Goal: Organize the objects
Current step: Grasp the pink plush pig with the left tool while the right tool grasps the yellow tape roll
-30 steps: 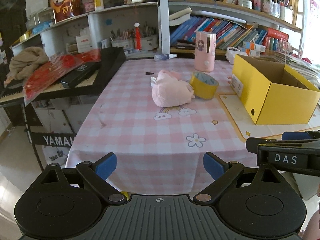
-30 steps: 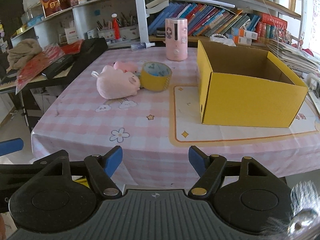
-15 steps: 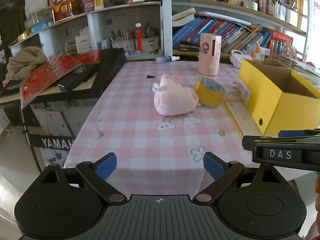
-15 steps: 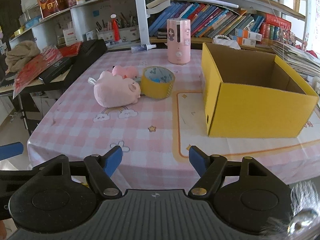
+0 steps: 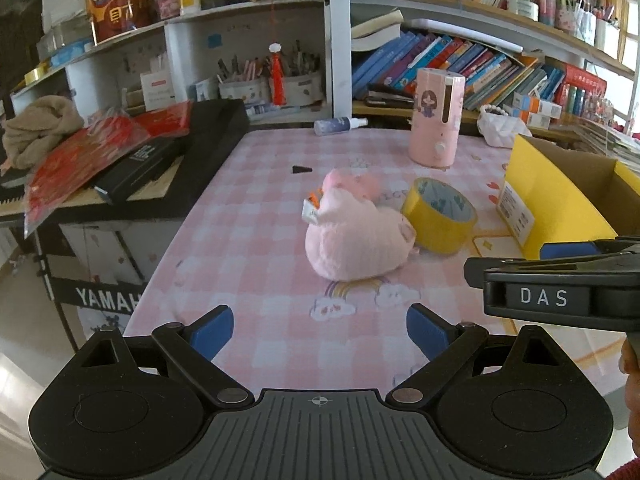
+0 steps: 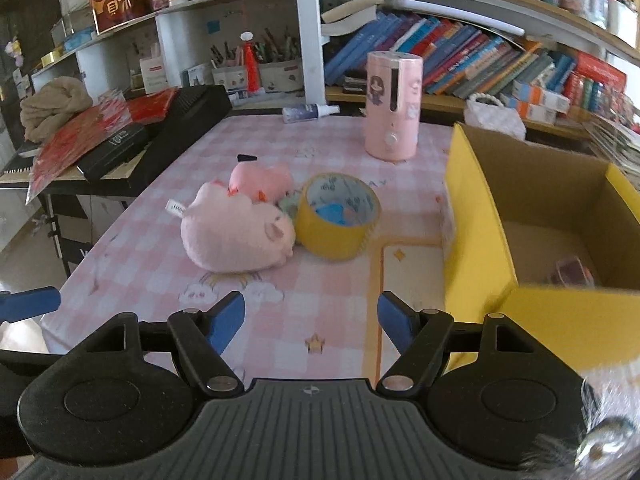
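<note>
table (image 6: 280,340): pink checked cloth with the whole job sitting on it, shelves of books behind at 12 o'clock

box (image 6: 476,216): yellow cardboard, open top, at 3 o'clock in the right view. Looks like something small and pinkish is already at the bottom, can't make out what. Pretty sure this is where the stuff ends up.

plush (image 6: 240,236): big pale pink pig-ish thing lying on its side, roughly mid-table, at 10 o'clock from the right gripper. Long axis runs left-right in the right view, snout end toward the tape at 3 o'clock, label tag sticking out the other end at 9.

tape (image 6: 338,216): yellow roll lying flat, hole facing up, touching the plush's snout end, between plush and box

small plush (image 6: 262,178): darker pink one tucked right behind the big one at 12 o'clock, touching it

left gripper (image 5: 320,330): fingers wide apart, nothing in them, hanging over the near table edge with the plush dead ahead at 12

right gripper (image 6: 312,318): fingers apart too, a bit narrower, empty, near the box's front corner

step: I'd call this the approach, nothing picked up yet

next: my guess is the plush goes first. The fingers need to straddle it across the short way, not along the length, then squeeze. It's soft so it'll squash, and it could nudge the tape.
</note>
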### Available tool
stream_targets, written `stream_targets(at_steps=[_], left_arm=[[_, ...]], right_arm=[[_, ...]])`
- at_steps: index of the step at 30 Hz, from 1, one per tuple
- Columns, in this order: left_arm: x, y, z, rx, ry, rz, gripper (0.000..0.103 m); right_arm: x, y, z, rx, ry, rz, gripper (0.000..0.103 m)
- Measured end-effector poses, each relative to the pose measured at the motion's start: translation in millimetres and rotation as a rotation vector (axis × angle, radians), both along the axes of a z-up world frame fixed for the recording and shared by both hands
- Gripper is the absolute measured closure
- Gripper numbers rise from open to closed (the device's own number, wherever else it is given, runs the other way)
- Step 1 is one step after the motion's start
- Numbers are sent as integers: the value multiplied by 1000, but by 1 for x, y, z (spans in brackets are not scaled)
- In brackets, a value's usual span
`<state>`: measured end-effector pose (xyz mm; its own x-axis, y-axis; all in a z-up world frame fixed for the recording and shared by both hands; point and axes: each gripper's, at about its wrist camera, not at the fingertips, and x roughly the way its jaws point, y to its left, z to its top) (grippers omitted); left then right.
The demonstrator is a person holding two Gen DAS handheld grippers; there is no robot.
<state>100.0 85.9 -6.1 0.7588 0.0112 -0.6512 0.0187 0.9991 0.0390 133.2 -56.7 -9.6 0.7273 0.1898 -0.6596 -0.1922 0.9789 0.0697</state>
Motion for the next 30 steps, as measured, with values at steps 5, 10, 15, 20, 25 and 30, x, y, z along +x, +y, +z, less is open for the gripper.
stream_targets(at_steps=[5,10,15,20,25,30], left_arm=[[21,-4,0,9,4,6,8],[38,-8,-4,20,19,1,9],[54,-9,-9,26,47,10,9],[68,-14,-12,31,60,9,8],[82,-19,-14,45,70,2,8],[95,-26,-15,53,73,-31,8]], right_arm=[[30,-5,1,11,2,1,31],[54,-4,-2,19,12,20,31],[73,0,-7,18,28,46,29],[91,-1,-11,16,43,45,23],[110,-7,-16,18,65,17,13],[133,-14,-24,44,114,-29,8]])
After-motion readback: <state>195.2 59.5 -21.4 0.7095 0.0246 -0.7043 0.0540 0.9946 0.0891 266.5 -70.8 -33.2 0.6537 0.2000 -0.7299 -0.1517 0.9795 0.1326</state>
